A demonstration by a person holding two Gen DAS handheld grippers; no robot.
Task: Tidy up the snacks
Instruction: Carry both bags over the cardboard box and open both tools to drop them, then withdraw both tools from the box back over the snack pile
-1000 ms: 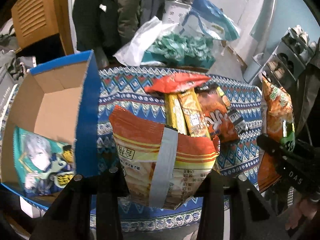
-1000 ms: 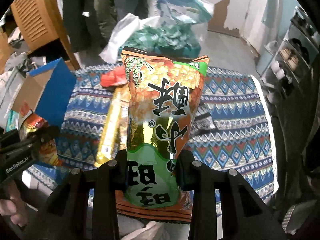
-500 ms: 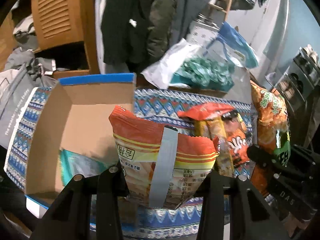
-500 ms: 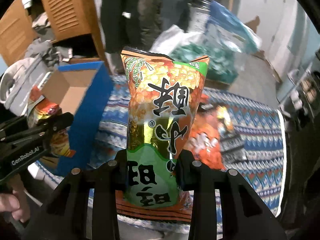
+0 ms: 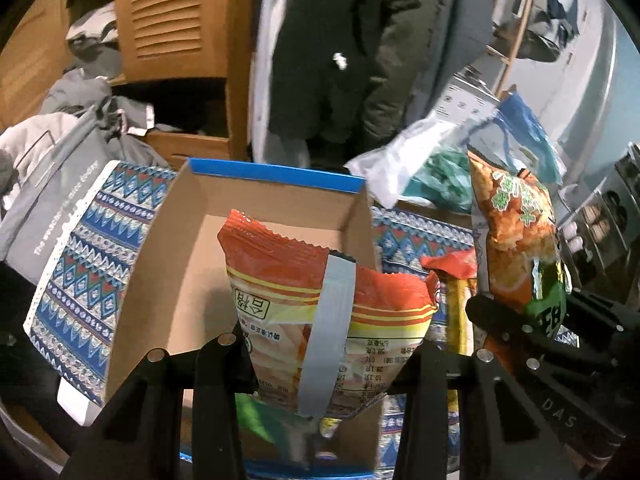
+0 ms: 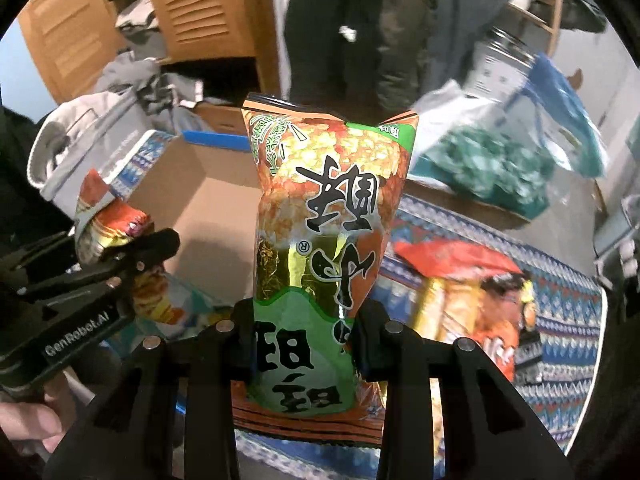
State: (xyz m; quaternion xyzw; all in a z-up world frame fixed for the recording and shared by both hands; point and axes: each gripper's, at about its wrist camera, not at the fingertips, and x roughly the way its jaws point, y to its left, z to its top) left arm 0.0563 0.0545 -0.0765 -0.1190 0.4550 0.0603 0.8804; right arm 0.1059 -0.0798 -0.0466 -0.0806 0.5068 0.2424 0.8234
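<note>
My left gripper [image 5: 320, 356] is shut on an orange snack bag with a grey tape strip [image 5: 328, 312] and holds it over the open cardboard box with a blue rim [image 5: 276, 176]. A green and teal packet [image 5: 260, 412] lies at the box's bottom. My right gripper [image 6: 304, 340] is shut on a tall orange and green snack bag with black characters [image 6: 332, 208], held upright just right of the box [image 6: 208, 188]. In the left wrist view that bag [image 5: 516, 236] and the right gripper [image 5: 520, 320] show at the right. The left gripper [image 6: 132, 256] shows at the left of the right wrist view.
Several snack packets [image 6: 472, 284] lie on the patterned blue tablecloth [image 6: 560, 312] to the right. A clear bag of teal pieces [image 6: 480, 168] sits at the table's far edge. Wooden louvred furniture [image 5: 176, 16], hanging coats [image 5: 328, 48] and a grey bag [image 5: 52, 184] stand behind.
Both grippers have carried their bags leftwards from over the snack pile to the box. The left bag now hangs over the box's inside. Both grips are unchanged.
</note>
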